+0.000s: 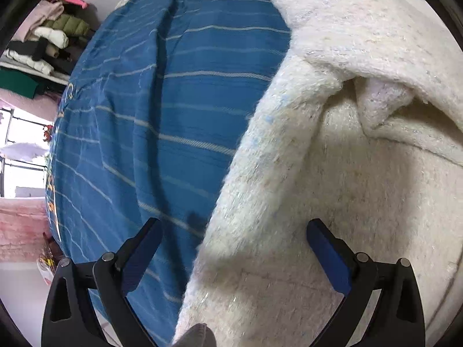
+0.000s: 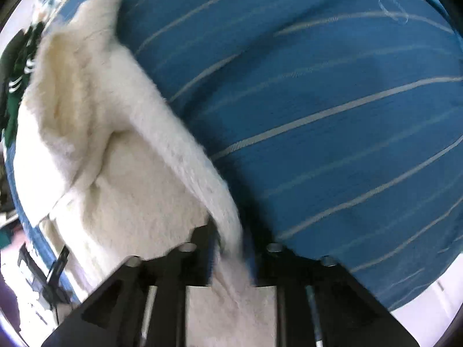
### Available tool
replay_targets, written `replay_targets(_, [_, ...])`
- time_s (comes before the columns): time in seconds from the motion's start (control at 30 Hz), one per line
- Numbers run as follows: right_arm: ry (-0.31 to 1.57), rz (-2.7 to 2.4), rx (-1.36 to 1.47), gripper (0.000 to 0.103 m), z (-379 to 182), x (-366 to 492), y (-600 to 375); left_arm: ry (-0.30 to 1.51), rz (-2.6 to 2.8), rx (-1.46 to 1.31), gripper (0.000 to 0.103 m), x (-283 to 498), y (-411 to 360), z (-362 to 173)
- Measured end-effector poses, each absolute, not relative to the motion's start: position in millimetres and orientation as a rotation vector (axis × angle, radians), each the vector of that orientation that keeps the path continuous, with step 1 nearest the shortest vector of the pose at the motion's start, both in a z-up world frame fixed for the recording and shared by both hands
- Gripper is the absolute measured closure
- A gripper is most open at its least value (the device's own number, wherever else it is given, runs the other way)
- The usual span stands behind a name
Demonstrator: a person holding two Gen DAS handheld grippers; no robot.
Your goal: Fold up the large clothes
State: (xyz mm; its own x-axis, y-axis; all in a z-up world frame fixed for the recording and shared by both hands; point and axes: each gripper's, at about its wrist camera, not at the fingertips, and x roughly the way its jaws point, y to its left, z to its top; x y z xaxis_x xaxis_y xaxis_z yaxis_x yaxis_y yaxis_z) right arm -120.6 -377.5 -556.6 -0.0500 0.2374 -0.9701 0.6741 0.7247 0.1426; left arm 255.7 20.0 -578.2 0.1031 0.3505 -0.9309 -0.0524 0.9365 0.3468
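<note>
Clearly the sweater (image 1: 332,173) is thick, soft knit: light but floppy, and it will sag wherever unsupported. It lies on the blue striped bedspread (image 1: 162,115), one layer already turned over. The right gripper (image 2: 231,248) has its jaws closed on an edge strip, lifting it. The left gripper (image 1: 234,240) hovers with jaws wide apart, holding nothing, straddling the garment's border. I would pinch the doubled edge there.
</note>
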Motion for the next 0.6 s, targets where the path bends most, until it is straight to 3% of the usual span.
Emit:
replay_targets(0.03, [1.614,-0.407,0.759,0.063,-548.5,-127.4,-378.2,1.443,0.304,0.243,0.0,251.6,20.8,-575.3])
replay_targets(0.13, [1.722,-0.4,0.763,0.061,-548.8,-162.4,-366.4,1.458,0.313,0.234,0.0,231.9,27.3,-567.4])
replay_targets(0.2, [1.799,-0.396,0.776,0.084,-560.3,-190.7,-357.6,1.474,0.311,0.229,0.0,218.4,29.5,-566.7])
replay_targets(0.23, [1.803,-0.398,0.801,0.091,-566.1,-204.3,-354.9,1.485,0.312,0.242,0.0,211.0,29.7,-570.6])
replay_targets(0.33, [1.782,-0.467,0.804,0.091,-585.5,-233.5,-352.4,1.488,0.309,0.252,0.0,201.3,31.7,-579.4])
replay_targets(0.4, [1.847,-0.481,0.748,0.087,-582.2,-222.3,-348.8,1.497,0.324,0.253,0.0,206.5,29.9,-575.3])
replay_targets(0.47, [1.884,-0.475,0.644,0.076,-571.0,-189.5,-335.5,1.479,0.336,0.25,0.0,212.7,29.7,-566.0])
replay_targets(0.5, [1.862,-0.463,0.539,0.073,-552.4,-176.9,-331.3,1.468,0.34,0.247,0.0,214.2,30.8,-562.1])
replay_targets(0.57, [1.794,-0.447,0.419,0.056,-522.6,-161.5,-325.0,1.453,0.346,0.238,0.0,216.6,31.4,-554.9])
replay_targets(0.6, [1.734,-0.419,0.375,0.055,-502.4,-152.3,-317.9,1.449,0.347,0.237,0.0,216.6,32.1,-553.1])
